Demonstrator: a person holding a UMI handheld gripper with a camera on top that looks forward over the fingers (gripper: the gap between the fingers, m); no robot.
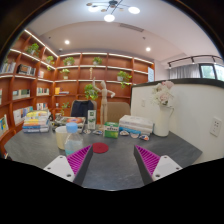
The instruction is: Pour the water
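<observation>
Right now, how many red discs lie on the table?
1. The disc lies on the table, just ahead of the open, empty gripper. The clutter beyond may hide more.

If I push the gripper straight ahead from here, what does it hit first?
Probably the small red disc lying on the grey table, just ahead of the open gripper and slightly left of centre. Depth is hard to judge.
</observation>
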